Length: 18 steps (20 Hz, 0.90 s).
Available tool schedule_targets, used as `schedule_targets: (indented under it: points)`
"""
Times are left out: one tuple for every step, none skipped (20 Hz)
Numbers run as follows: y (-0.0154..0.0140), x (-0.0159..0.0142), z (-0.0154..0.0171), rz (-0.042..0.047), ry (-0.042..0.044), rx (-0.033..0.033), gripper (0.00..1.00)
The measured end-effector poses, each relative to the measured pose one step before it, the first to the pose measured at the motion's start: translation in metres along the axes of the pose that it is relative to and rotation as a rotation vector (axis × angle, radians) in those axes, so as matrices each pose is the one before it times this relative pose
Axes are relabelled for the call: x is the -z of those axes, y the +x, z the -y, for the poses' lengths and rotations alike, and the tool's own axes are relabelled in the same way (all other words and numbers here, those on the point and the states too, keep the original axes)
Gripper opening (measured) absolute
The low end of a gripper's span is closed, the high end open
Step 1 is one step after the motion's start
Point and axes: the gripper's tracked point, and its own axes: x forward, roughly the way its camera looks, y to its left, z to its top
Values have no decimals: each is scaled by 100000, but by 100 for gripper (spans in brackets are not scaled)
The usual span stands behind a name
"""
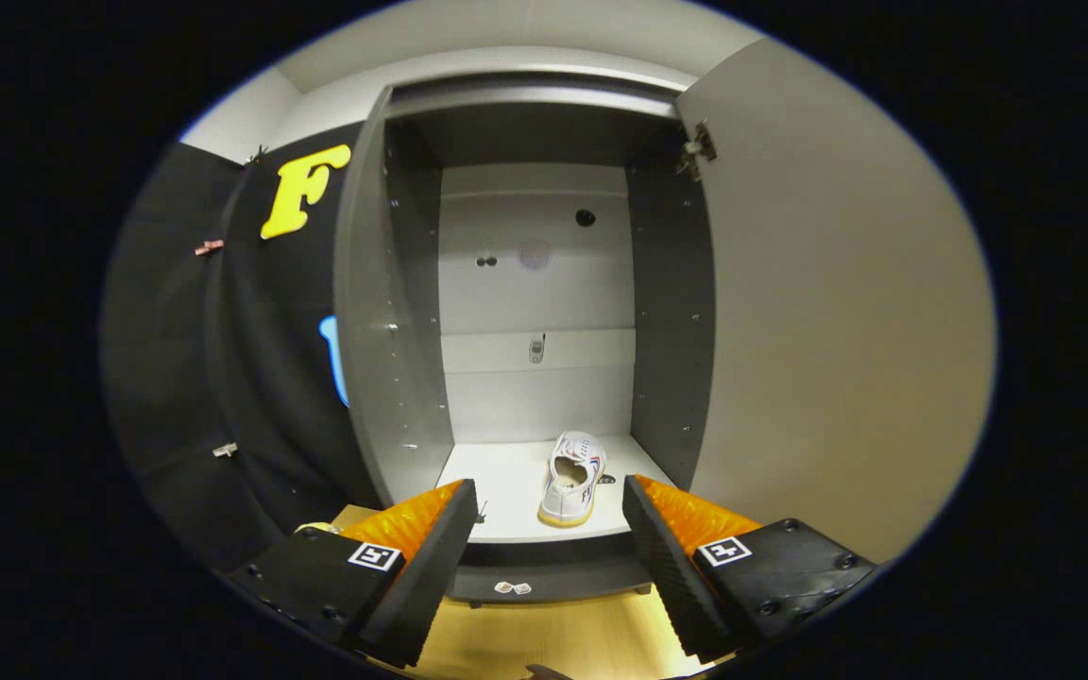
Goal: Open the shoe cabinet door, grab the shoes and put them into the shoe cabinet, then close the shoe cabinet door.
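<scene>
— While the gripper (pixel 549 529) hangs low in the frame, how do its jaws stand?

— Spread wide, with nothing between them; the left finger (pixel 431 557) and the right finger (pixel 671 557) rise from the lower corners of the frame, black ribbed pads facing inward, orange backing outside; each carries a small square marker on its black base.

— And the shoe cabinet (pixel 544 283)?

— It takes the middle of the frame, wide open; the left door (pixel 379 312) is swung outward, seen nearly edge-on left of centre; the right door (pixel 837 302) is a broad pale panel across the right of the frame, with a metal hinge (pixel 698 146) at its upper inner corner; the inside walls are dark, the back panel (pixel 535 283) pale with a few small holes.

— Where is the shoe (pixel 574 477)?

— On the cabinet's white bottom shelf (pixel 497 491), right of the shelf's middle; a single white sneaker with a tan sole, upright, its opening facing up; it lies just ahead of the fingertips, in the gap between them but beyond their reach, touching neither finger.

— Anything beneath?

— A dark base strip (pixel 553 571) runs under the shelf, between the fingers, with two small tags (pixel 512 587) on it; below that, at the bottom of the frame, light wooden floor (pixel 544 642).
</scene>
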Motion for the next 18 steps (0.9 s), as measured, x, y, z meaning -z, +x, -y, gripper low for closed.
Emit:
schedule_targets:
  points:
    - [-1927, -486, 171, 1307, 542, -905, 98]
    - [-1712, -390, 113, 1332, 424, -617, 98]
    - [-1650, -356, 495, 694, 59, -72, 98]
    - [-1586, -218, 494, 221, 128, -159, 98]
    - [-1659, -120, 492, -99, 277, -535, 98]
    - [-1700, -105, 793, -249, 81, 237, 98]
    - [-1389, -98, 906, -114, -75, 812, 98]
    - [-1620, -155, 1337, -174, -411, 1646, 98]
    - [-1552, -280, 1415, 405, -51, 1906, 98]
    - [-1569, -359, 1376, 1004, 333, 2202, 98]
    - [-1372, -425, 1813, 1431, 399, 3170, 98]
    - [-1107, -273, 2084, 1342, 453, 3593, 98]
    - [-964, -124, 1911, 521, 779, 3251, 98]
    - [-703, -142, 1670, 243, 819, 2235, 98]
    - [-432, -140, 1706, 176, 417, 1525, 97]
    - [-183, -140, 1668, -46, 41, 1065, 97]
    - [-5, -123, 1656, 0, -453, 680, 97]
    - [239, -37, 1694, -335, -419, 467, 97]
